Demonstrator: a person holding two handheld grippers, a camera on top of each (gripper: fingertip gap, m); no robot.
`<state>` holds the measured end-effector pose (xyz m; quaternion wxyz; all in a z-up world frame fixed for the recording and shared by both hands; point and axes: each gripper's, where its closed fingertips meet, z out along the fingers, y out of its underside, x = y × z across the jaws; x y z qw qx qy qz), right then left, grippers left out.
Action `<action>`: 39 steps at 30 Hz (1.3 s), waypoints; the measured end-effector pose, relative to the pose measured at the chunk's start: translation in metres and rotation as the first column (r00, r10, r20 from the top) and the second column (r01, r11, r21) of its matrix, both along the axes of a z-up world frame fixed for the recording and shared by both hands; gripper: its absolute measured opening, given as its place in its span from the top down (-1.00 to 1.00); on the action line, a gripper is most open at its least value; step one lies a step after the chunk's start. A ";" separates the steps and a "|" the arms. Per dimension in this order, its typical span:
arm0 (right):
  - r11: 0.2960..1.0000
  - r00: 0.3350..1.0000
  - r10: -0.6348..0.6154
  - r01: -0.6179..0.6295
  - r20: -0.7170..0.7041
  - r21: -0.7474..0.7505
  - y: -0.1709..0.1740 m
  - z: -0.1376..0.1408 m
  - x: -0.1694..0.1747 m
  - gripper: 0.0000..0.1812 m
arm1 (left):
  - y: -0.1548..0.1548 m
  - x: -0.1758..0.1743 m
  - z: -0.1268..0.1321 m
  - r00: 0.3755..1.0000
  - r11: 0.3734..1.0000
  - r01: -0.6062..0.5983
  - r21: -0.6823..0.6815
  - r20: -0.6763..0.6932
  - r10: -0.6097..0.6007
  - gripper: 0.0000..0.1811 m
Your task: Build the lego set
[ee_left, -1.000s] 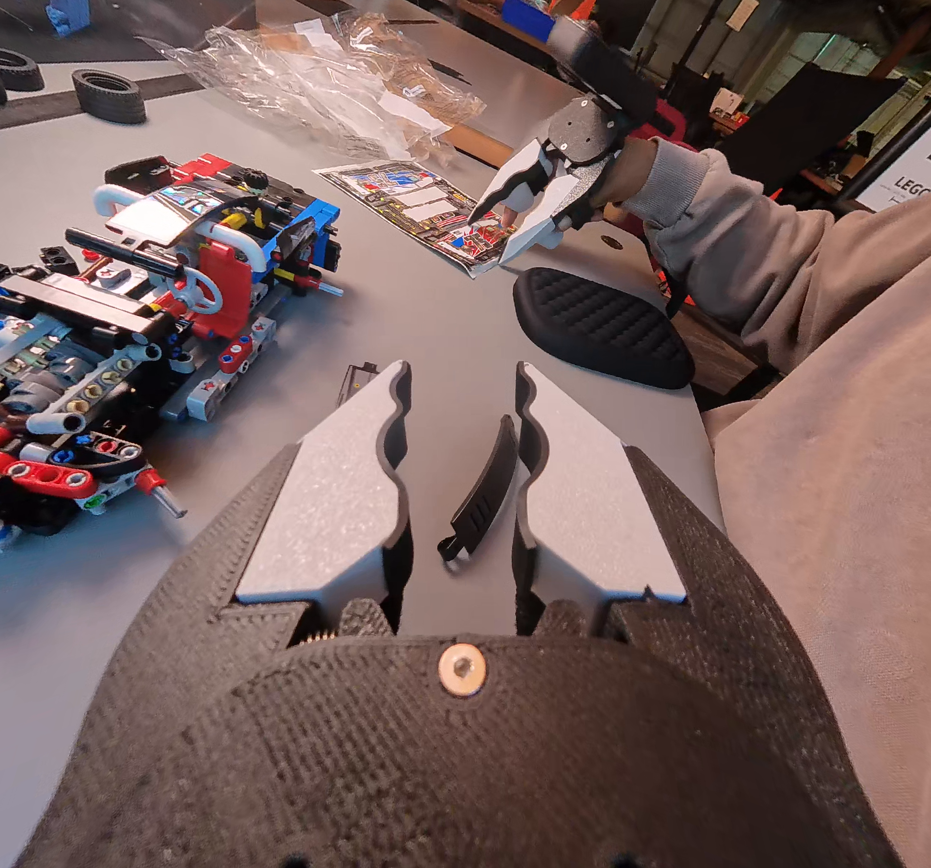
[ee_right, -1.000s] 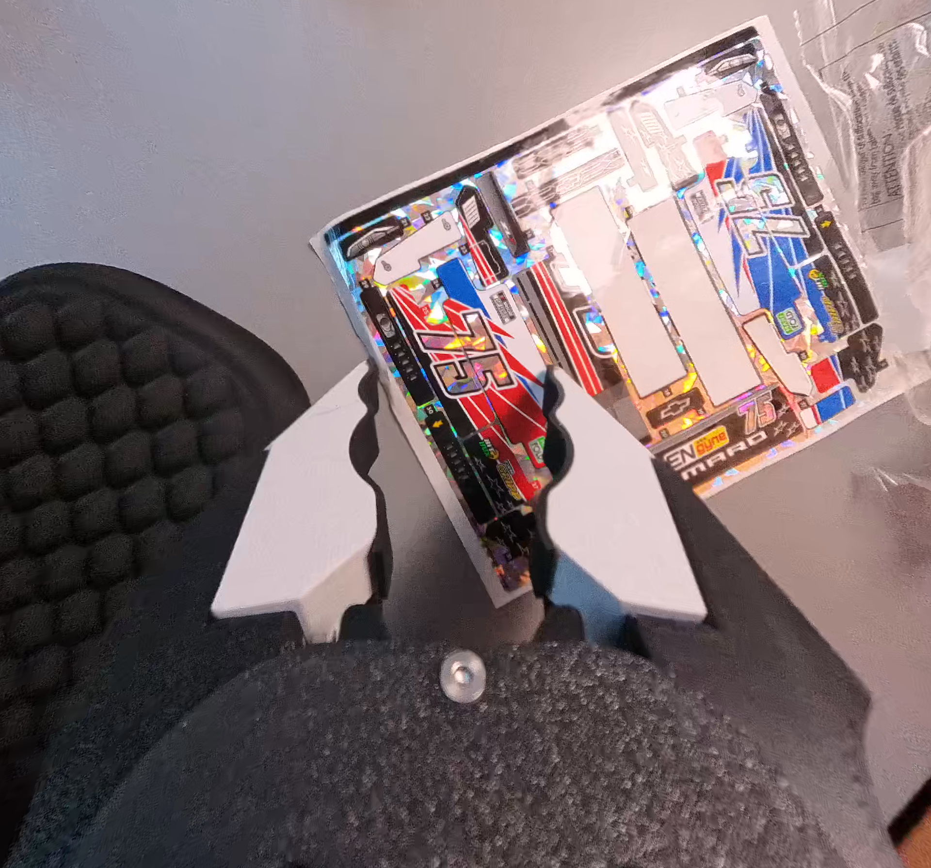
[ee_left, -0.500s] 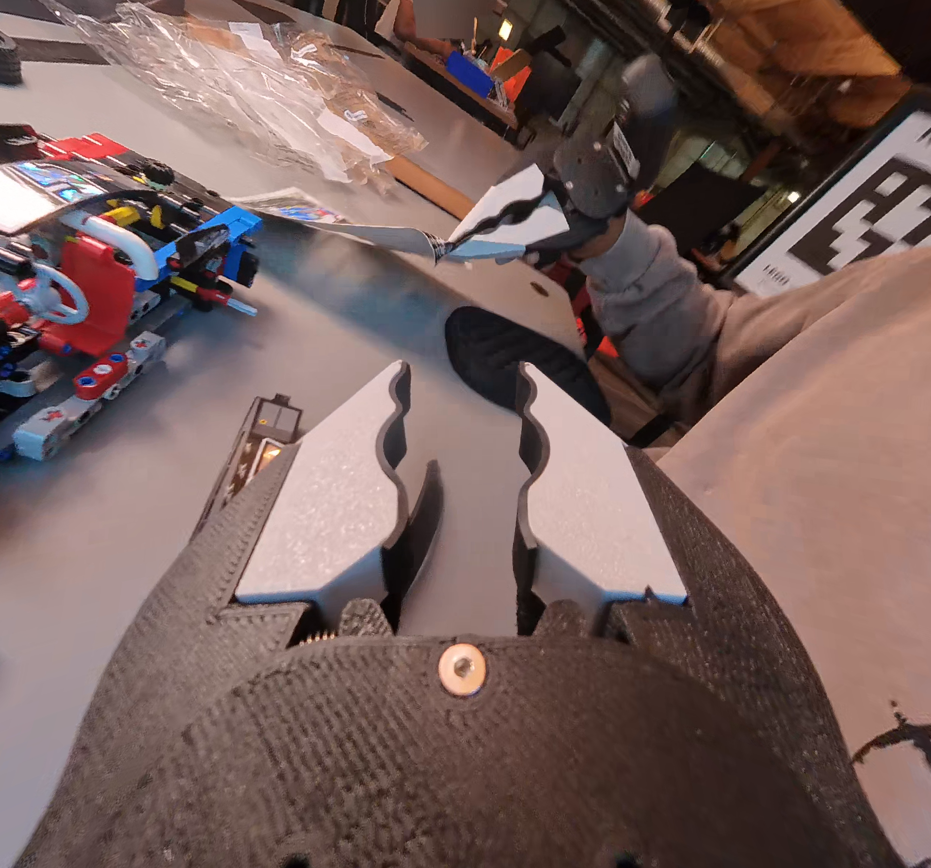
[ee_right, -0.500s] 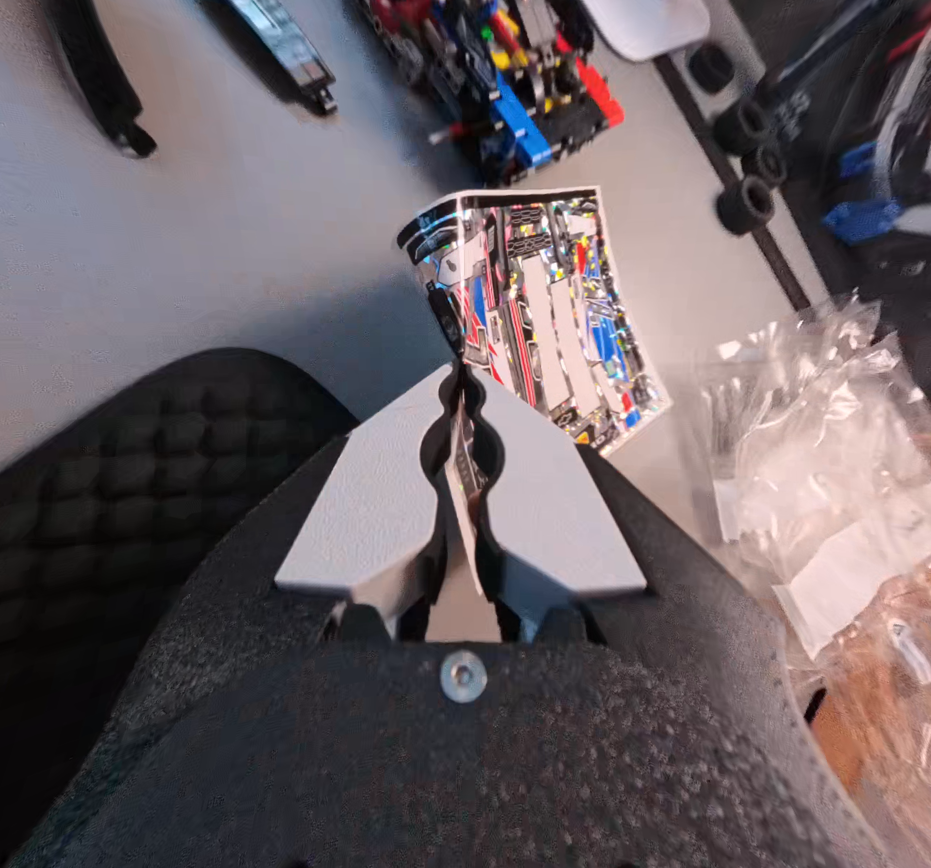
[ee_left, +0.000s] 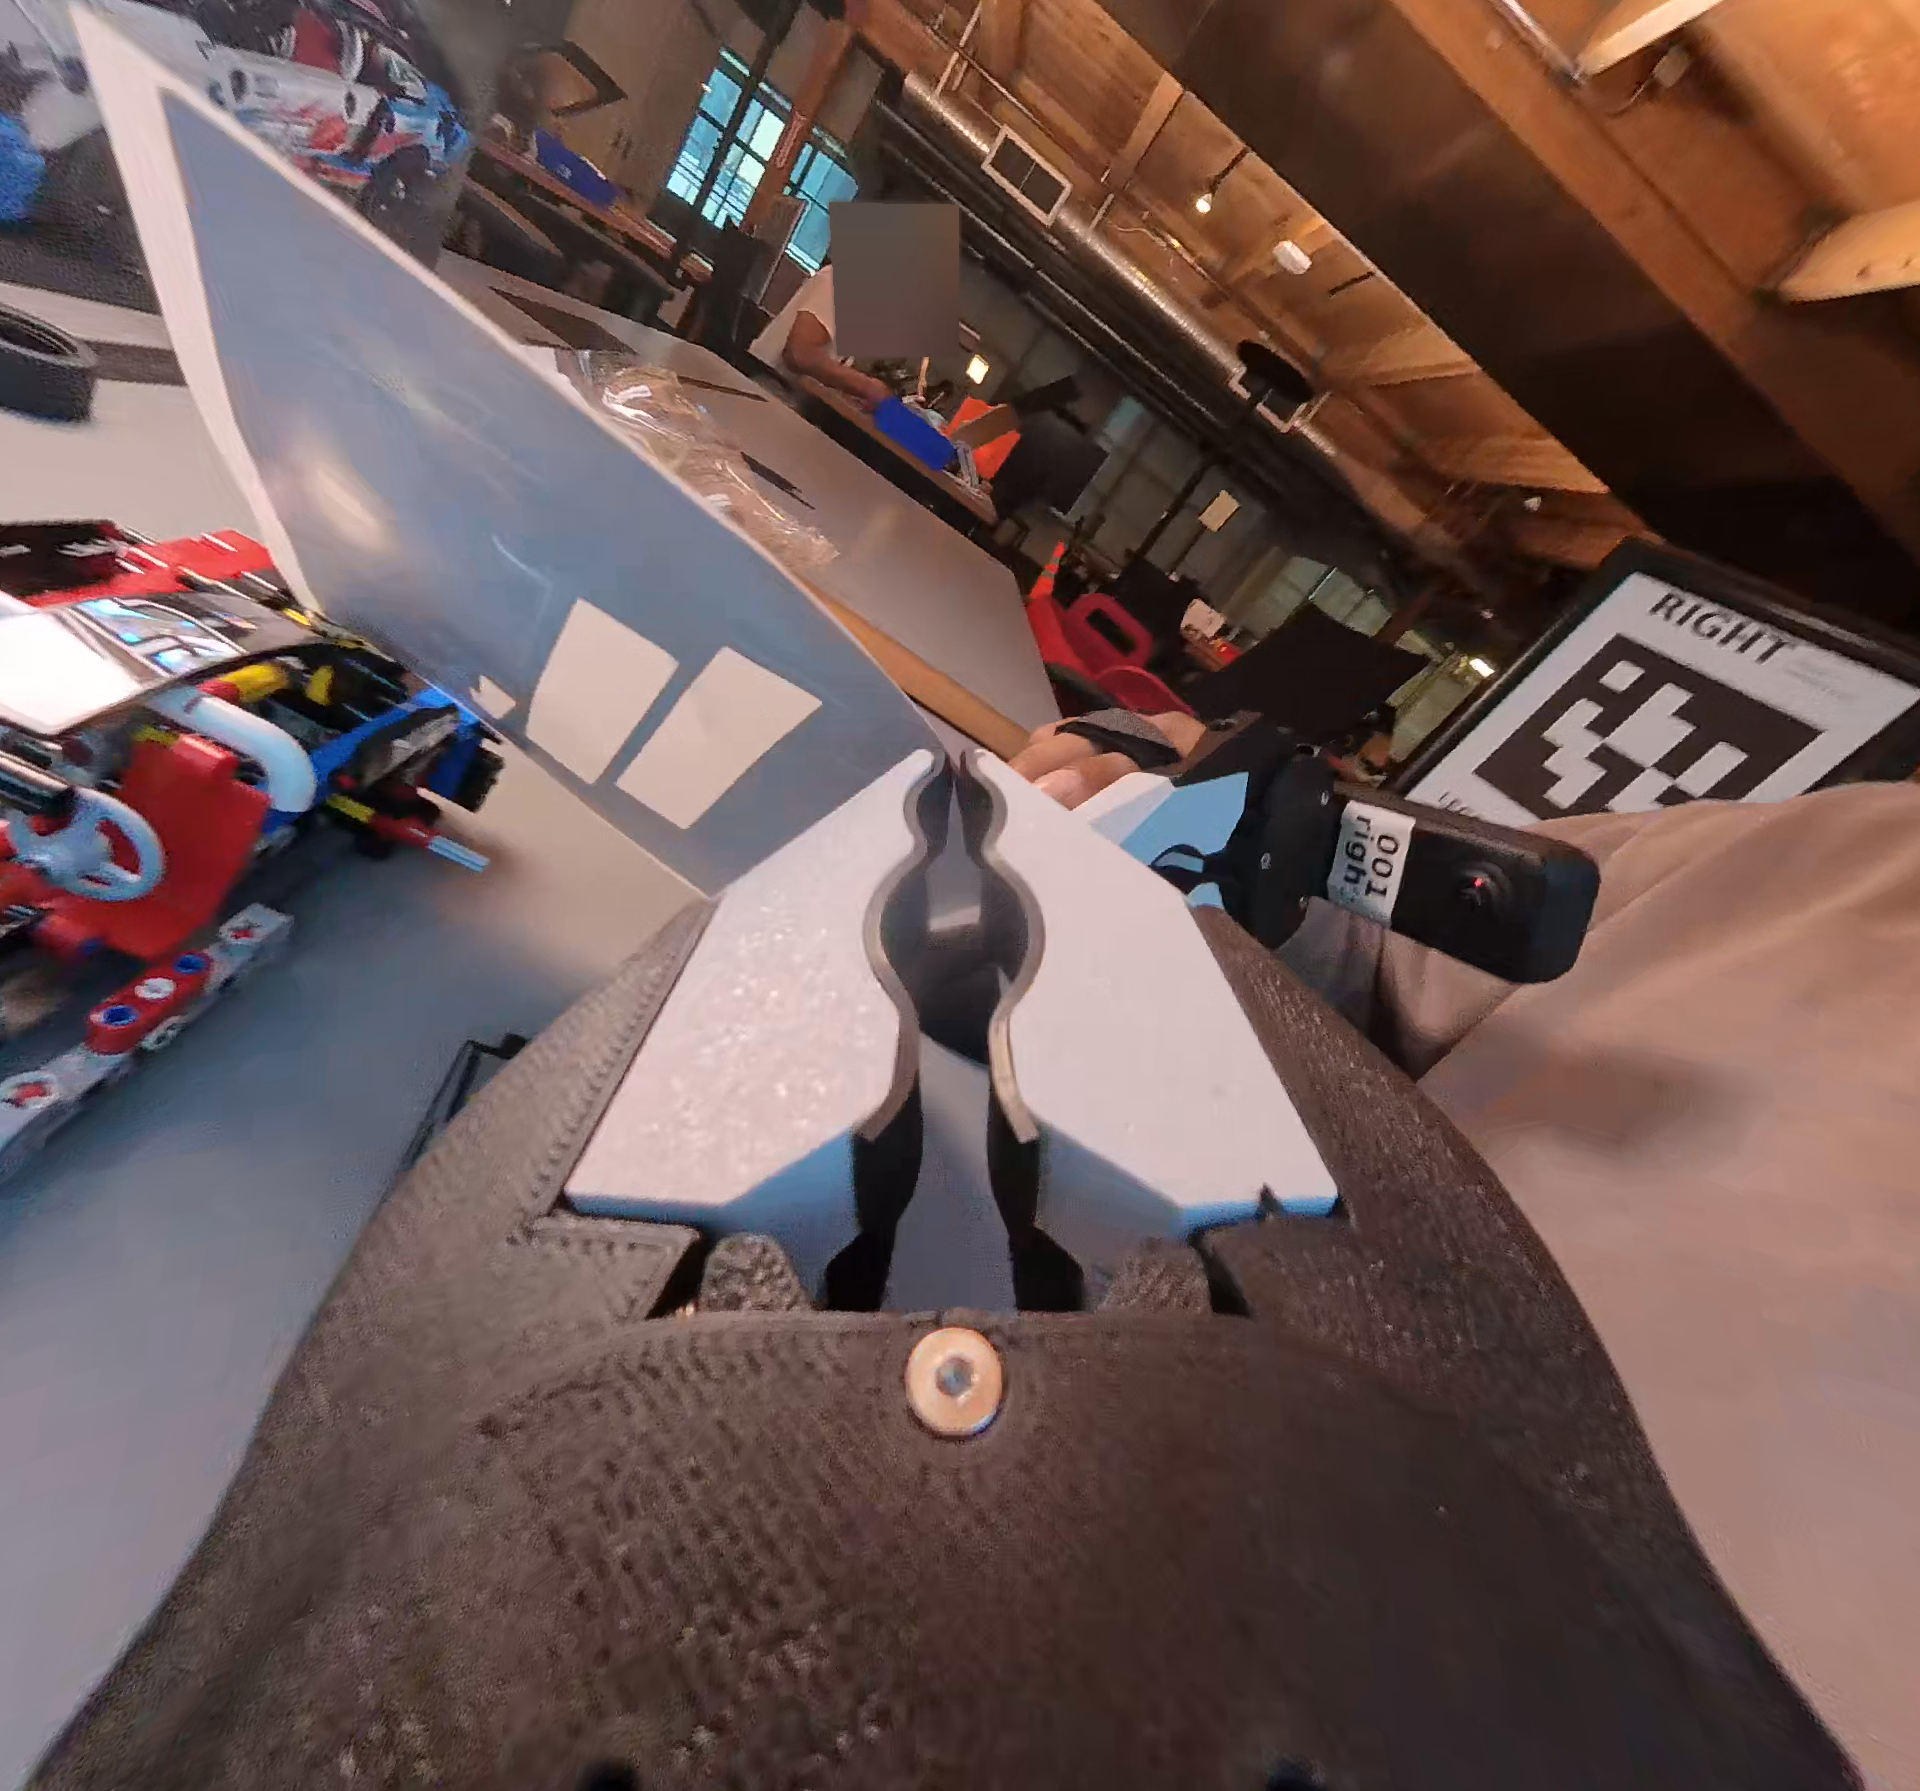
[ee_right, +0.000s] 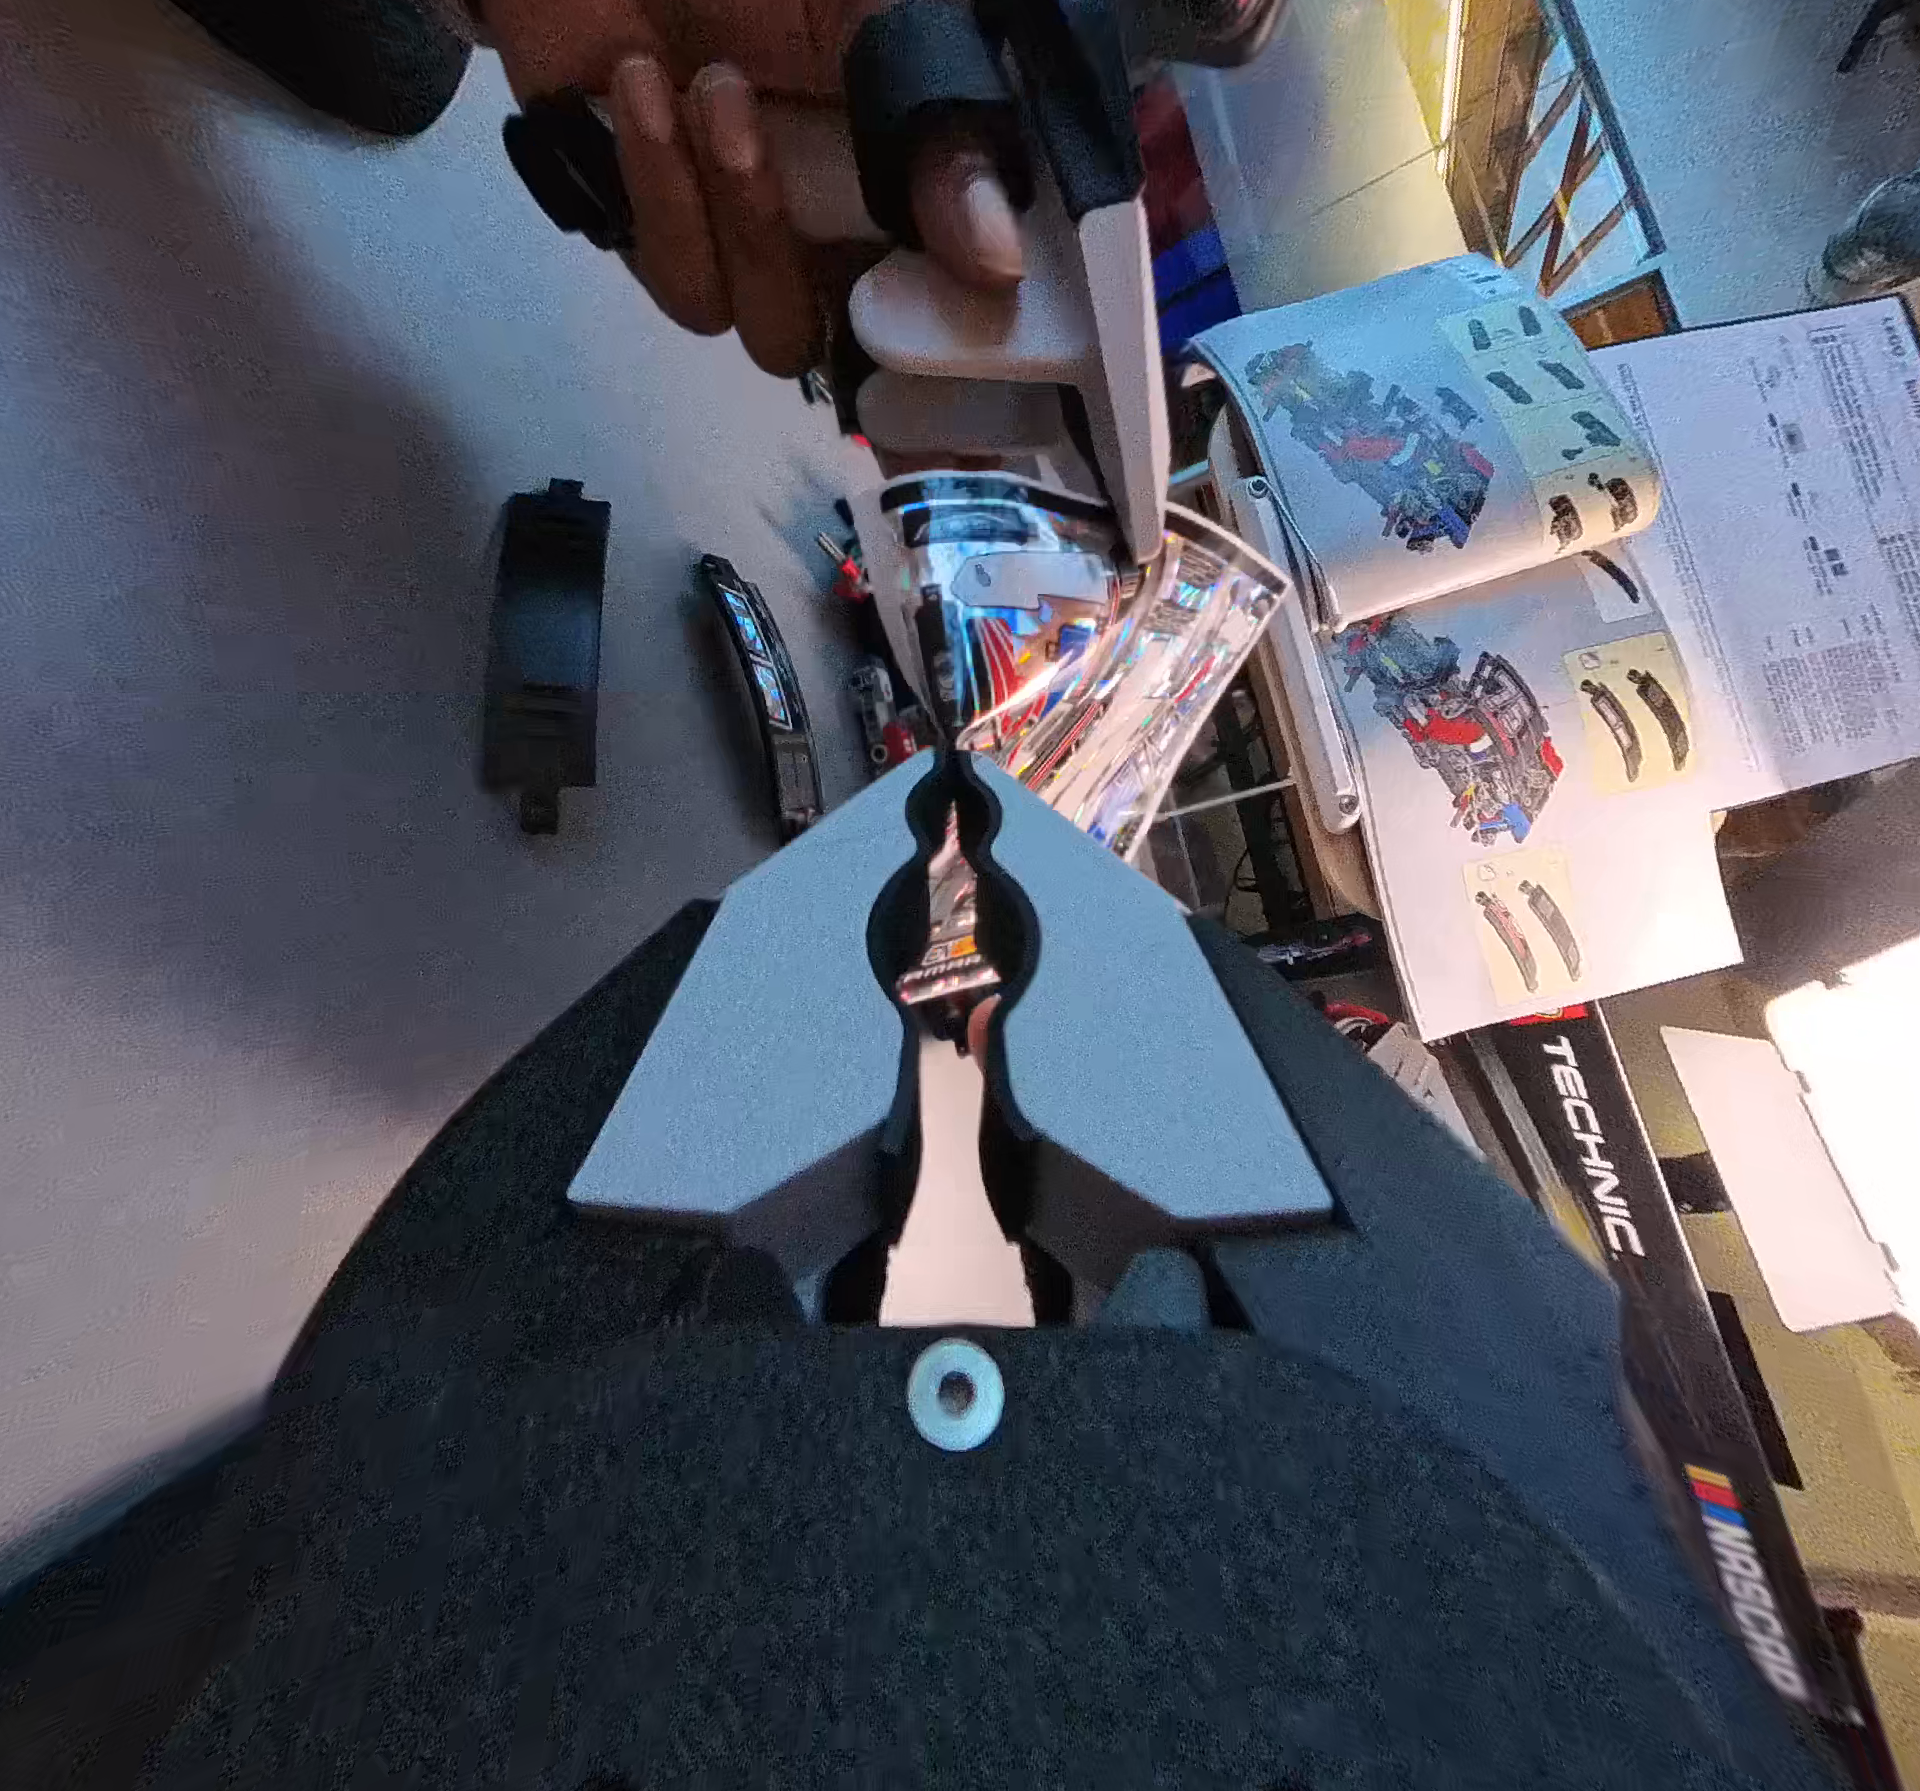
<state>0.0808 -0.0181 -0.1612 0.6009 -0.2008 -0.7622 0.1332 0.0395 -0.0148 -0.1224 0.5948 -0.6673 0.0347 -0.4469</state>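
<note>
Already built: car chassis (ee_left: 156, 806), left of frame
Left hand-held gripper (ee_left: 961, 785): clamped on sticker sheet (ee_left: 499, 536)
Right hand-held gripper (ee_right: 954, 785): pinching same sheet
Left: stickers, curved panels (ee_right: 764, 692) on desk (ee_right: 260, 598)

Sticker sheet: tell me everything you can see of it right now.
The sticker sheet is thin and glossy, its printed face holographic with red, blue, black and white decals. The left wrist view shows its plain pale back with lighter rectangles where stickers seem gone. It is held above the table, bowed into a curve. The right gripper is shut on one edge and the left gripper pinches the opposite end. Nothing else visibly touches it.
</note>
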 end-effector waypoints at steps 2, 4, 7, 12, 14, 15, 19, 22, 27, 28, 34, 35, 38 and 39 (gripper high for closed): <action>0.987 0.998 0.058 -0.054 0.024 -0.151 -0.007 -0.005 -0.005 1.00 | -0.007 -0.002 0.000 0.999 0.999 0.014 0.045 -0.053 -0.012 1.00; 0.907 0.990 0.132 -0.100 0.052 -0.409 -0.016 -0.004 -0.006 0.81 | -0.016 -0.003 0.002 0.994 0.995 0.033 0.092 -0.107 -0.024 1.00; 0.597 0.967 0.253 -0.135 0.026 -0.791 -0.023 0.024 -0.006 0.40 | -0.031 -0.006 0.011 0.978 0.977 0.075 0.200 -0.204 -0.033 1.00; 0.620 0.978 0.209 -0.130 0.003 -0.774 -0.015 0.047 -0.033 0.18 | -0.058 0.001 0.027 0.955 0.923 0.228 0.309 -0.254 -0.150 1.00; 0.669 0.965 0.254 -0.131 0.060 -0.731 -0.030 0.038 -0.044 0.15 | -0.067 0.007 0.026 0.940 0.904 0.284 0.318 -0.279 -0.197 1.00; 0.673 0.954 0.284 -0.132 0.090 -0.728 -0.038 0.032 -0.048 0.16 | -0.069 0.009 0.025 0.933 0.898 0.303 0.318 -0.292 -0.211 1.00; 0.662 0.913 0.380 -0.157 0.148 -0.733 -0.054 0.020 -0.055 0.15 | -0.078 0.011 0.016 0.903 0.887 0.350 0.301 -0.361 -0.233 1.00; 0.519 0.935 0.347 -0.121 0.079 -0.846 -0.020 0.031 -0.060 0.11 | -0.084 0.000 0.030 0.924 0.872 0.325 0.365 -0.319 -0.211 1.00; 0.019 0.895 0.447 -0.007 0.002 -1.000 0.013 0.022 -0.059 0.21 | -0.092 -0.010 0.044 0.941 0.843 0.322 0.430 -0.241 -0.237 1.00; -0.080 0.844 0.534 -0.004 -0.047 -0.997 0.001 0.026 -0.051 0.35 | -0.093 -0.011 0.044 0.943 0.841 0.321 0.435 -0.232 -0.240 1.00; -0.186 0.777 0.593 -0.122 -0.210 -0.975 -0.010 0.059 -0.034 1.00 | -0.069 -0.037 0.028 0.966 0.928 0.185 0.324 -0.232 -0.112 1.00; -0.239 0.780 0.573 -0.134 -0.252 -0.962 -0.003 0.068 -0.032 1.00 | -0.064 -0.044 0.025 0.971 0.947 0.156 0.281 -0.219 -0.095 0.90; -0.283 0.787 0.548 -0.144 -0.283 -0.948 0.006 0.074 -0.028 1.00 | -0.052 -0.051 0.015 0.981 0.982 0.130 0.136 -0.159 -0.108 0.49; -0.280 0.783 0.558 -0.135 -0.276 -0.950 0.005 0.073 -0.027 1.00 | -0.050 -0.049 0.014 0.984 0.985 0.128 0.120 -0.141 -0.110 0.43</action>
